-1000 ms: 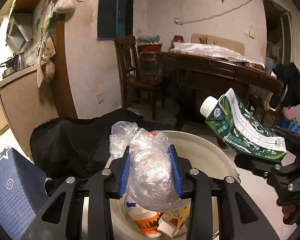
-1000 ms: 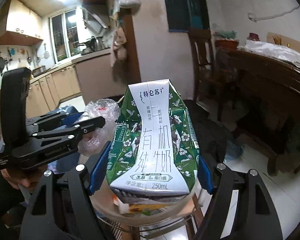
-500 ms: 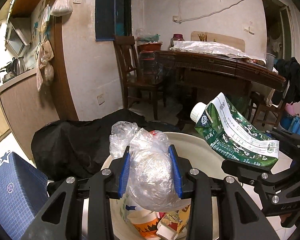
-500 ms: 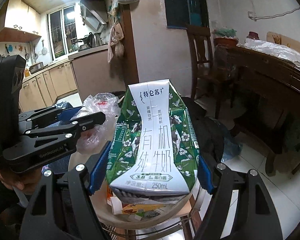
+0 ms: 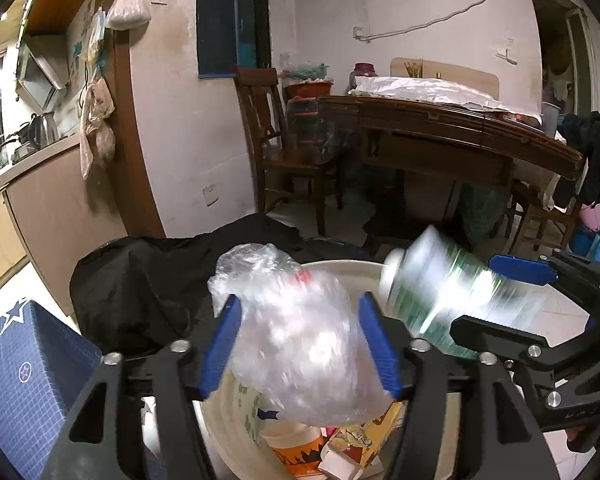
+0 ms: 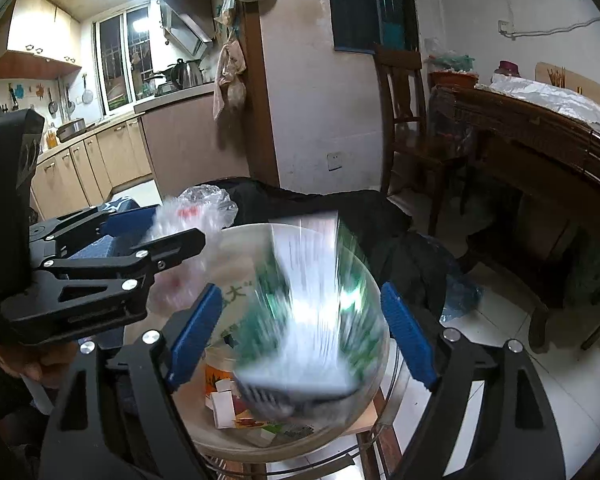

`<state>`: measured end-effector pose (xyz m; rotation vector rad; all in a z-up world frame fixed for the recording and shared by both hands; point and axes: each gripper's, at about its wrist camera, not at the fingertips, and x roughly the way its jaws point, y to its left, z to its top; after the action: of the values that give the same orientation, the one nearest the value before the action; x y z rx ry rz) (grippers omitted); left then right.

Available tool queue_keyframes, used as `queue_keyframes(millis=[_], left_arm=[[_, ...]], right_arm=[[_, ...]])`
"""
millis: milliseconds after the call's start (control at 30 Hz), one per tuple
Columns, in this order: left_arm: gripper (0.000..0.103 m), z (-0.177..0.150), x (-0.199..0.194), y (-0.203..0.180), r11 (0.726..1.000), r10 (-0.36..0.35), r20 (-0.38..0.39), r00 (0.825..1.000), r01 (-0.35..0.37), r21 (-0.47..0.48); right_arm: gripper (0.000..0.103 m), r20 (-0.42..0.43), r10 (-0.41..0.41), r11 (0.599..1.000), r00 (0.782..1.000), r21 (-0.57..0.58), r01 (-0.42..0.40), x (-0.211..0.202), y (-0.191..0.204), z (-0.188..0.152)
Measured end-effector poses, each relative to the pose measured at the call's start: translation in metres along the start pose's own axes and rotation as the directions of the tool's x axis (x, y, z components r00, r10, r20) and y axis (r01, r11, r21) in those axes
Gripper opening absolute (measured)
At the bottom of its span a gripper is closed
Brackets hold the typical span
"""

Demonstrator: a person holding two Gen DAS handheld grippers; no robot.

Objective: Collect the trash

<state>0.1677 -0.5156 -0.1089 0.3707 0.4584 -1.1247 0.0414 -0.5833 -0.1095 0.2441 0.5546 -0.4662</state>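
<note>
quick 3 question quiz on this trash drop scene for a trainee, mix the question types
1. True or false: the milk carton is sharp and still.
2. What sits between the left gripper pads?
3. The bowl already holds: A) paper scraps and cups B) water C) nothing.

Key: 1 false, it is motion-blurred between the right gripper pads, whose jaws have just been opening. 2 a crumpled clear plastic bag. 3 A.

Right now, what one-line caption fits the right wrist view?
Right gripper, jaws just opening, releases a blurred green milk carton above the white trash bin.
</note>
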Motion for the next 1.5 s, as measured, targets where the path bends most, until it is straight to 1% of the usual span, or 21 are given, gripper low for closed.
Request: queue_keyframes(millis=[300,500,600,700,733,767,833,867,900,933,1000,1033,1100,1167,1200,1233,1267,1300,1333,1433,1500], left_arm=[[0.063,-0.002,-0.006,-0.003,1.000,0.022,0.011,1.000,-0.022,0.022],[0.063,-0.006,-0.019,-0.001,0.998,0.047,0.021,0.999,-0.048,0.031],[0.063,-0.010,-0.033,-0.004,0.996,0.062,0.038,0.997,-0.064,0.054],[0.063,-0.017,-0.056,-0.005,0.995,0.068,0.067,0.995,-0.073,0.073],[0.067,-0.020,-0.066,-0.005,0.994,0.069,0.079,0.994,-0.075,0.077],[0.076,-0.023,-0.073,-0.005,0.994,0.071,0.090,0.993,-0.078,0.079],[0.083,-0.031,-0.097,-0.005,0.993,0.078,0.136,0.988,-0.089,0.080],[0.088,-0.036,-0.112,-0.004,0.993,0.074,0.164,0.984,-0.088,0.078],[0.092,-0.040,-0.121,-0.004,0.993,0.075,0.177,0.981,-0.090,0.077],[0.099,-0.044,-0.133,-0.003,0.993,0.076,0.190,0.979,-0.091,0.075],[0.099,-0.054,-0.159,-0.002,0.994,0.067,0.220,0.973,-0.085,0.073],[0.099,-0.059,-0.169,-0.002,0.994,0.060,0.229,0.972,-0.079,0.076],[0.099,-0.070,-0.190,-0.004,0.995,0.019,0.216,0.976,-0.040,0.096],[0.099,-0.081,-0.206,-0.009,0.992,-0.005,0.162,0.987,-0.016,0.128],[0.099,-0.087,-0.212,-0.012,0.990,0.001,0.152,0.988,-0.023,0.142],[0.099,-0.095,-0.220,-0.016,0.987,0.008,0.158,0.987,-0.033,0.158],[0.099,-0.101,-0.227,-0.019,0.985,0.011,0.171,0.985,-0.040,0.166],[0.099,-0.109,-0.237,-0.022,0.983,0.006,0.189,0.982,-0.040,0.177],[0.099,-0.116,-0.245,-0.025,0.982,-0.005,0.198,0.980,-0.032,0.184],[0.099,-0.133,-0.266,-0.029,0.983,-0.029,0.227,0.973,-0.014,0.184],[0.099,-0.143,-0.275,-0.029,0.985,-0.039,0.241,0.970,-0.003,0.172]], right_arm=[[0.078,0.002,0.006,1.000,1.000,0.010,-0.006,-0.006,-0.001,-0.001],[0.078,0.014,0.003,0.999,1.000,0.033,-0.004,-0.022,0.001,-0.007],[0.088,0.025,-0.005,0.999,1.000,0.036,0.004,-0.033,0.010,-0.013],[0.097,0.036,-0.018,0.999,0.999,0.035,0.017,-0.051,0.025,-0.021],[0.097,0.041,-0.029,0.999,0.999,0.032,0.027,-0.055,0.029,-0.022],[0.097,0.048,-0.041,0.999,0.998,0.026,0.040,-0.062,0.034,-0.025],[0.097,0.066,-0.070,0.997,0.995,0.013,0.069,-0.078,0.046,-0.032],[0.097,0.079,-0.097,0.995,0.992,0.007,0.097,-0.088,0.053,-0.036],[0.097,0.089,-0.116,0.993,0.989,0.004,0.116,-0.096,0.058,-0.040],[0.098,0.097,-0.136,0.991,0.986,0.003,0.136,-0.104,0.063,-0.043],[0.098,0.105,-0.181,0.983,0.978,0.005,0.181,-0.121,0.073,-0.051],[0.098,0.091,-0.204,0.979,0.975,0.002,0.205,-0.128,0.078,-0.054],[0.098,0.083,-0.259,0.965,0.962,-0.004,0.261,-0.141,0.087,-0.063],[0.098,0.109,-0.316,0.948,0.942,-0.002,0.318,-0.158,0.095,-0.072],[0.098,0.125,-0.353,0.935,0.927,0.004,0.355,-0.167,0.099,-0.078],[0.098,0.135,-0.391,0.919,0.910,0.010,0.393,-0.176,0.104,-0.084],[0.098,0.143,-0.408,0.912,0.902,0.017,0.410,-0.182,0.106,-0.088],[0.098,0.142,-0.415,0.909,0.899,0.024,0.416,-0.187,0.107,-0.091],[0.098,0.132,-0.415,0.910,0.900,0.031,0.414,-0.191,0.107,-0.095],[0.098,0.105,-0.362,0.932,0.926,0.058,0.357,-0.204,0.105,-0.104],[0.098,0.100,-0.347,0.937,0.932,0.066,0.342,-0.212,0.106,-0.112]])
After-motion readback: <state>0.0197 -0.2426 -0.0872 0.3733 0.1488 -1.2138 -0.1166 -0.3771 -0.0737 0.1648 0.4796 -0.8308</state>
